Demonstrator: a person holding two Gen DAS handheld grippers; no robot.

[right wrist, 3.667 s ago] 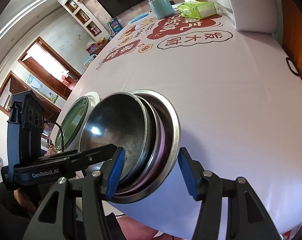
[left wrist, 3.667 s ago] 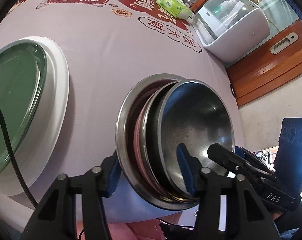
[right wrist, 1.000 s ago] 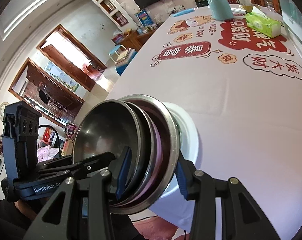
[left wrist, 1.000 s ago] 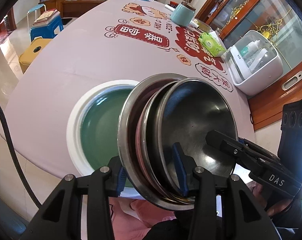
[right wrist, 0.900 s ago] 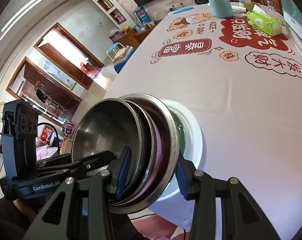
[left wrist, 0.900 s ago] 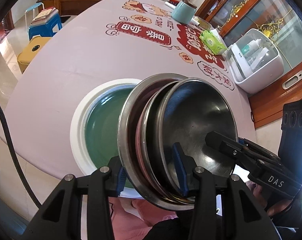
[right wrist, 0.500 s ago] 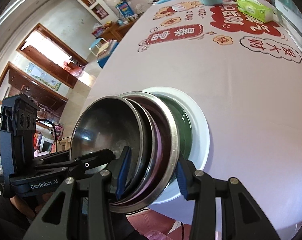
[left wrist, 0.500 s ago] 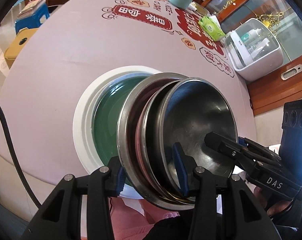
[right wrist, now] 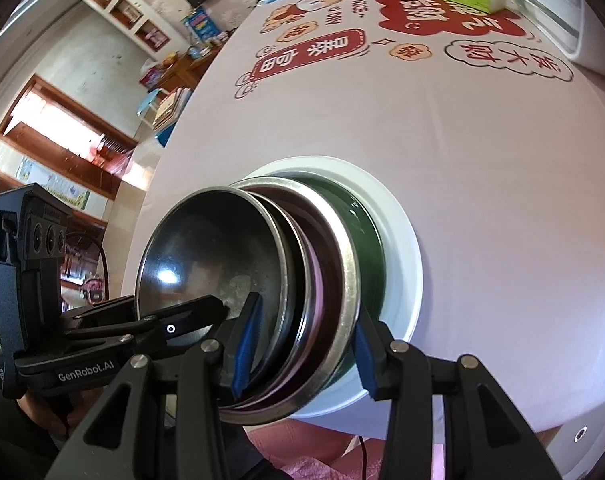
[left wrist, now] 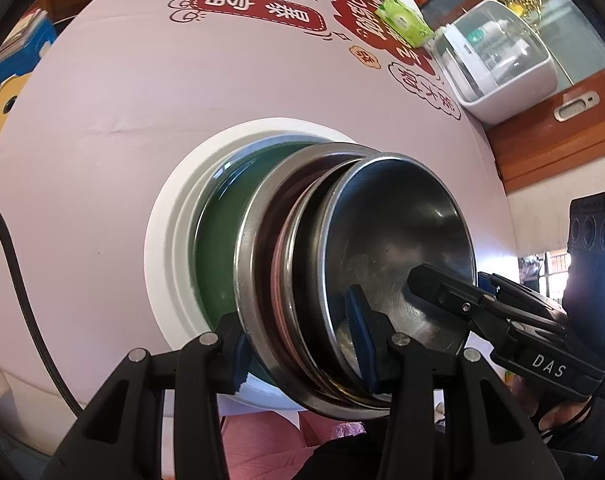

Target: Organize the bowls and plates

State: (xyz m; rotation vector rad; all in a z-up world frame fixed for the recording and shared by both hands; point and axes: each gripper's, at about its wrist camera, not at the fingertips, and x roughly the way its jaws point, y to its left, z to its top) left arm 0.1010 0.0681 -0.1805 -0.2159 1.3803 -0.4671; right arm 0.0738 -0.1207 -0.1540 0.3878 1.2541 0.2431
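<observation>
Your left gripper (left wrist: 300,346) and right gripper (right wrist: 302,344) each clamp opposite rim sections of the nested stack of steel bowls (left wrist: 354,280), jaws partly closed on it. The stack hangs tilted directly over the green plate (left wrist: 222,240), which sits in the white plate (left wrist: 170,216). Whether they touch is unclear. Below is the pink printed tablecloth (left wrist: 142,92), near the table's edge.

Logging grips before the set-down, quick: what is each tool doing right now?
Left tool: closed on one side of the nested stack of round steel bowls.
Right tool: closed on the opposite side of the same stack.
</observation>
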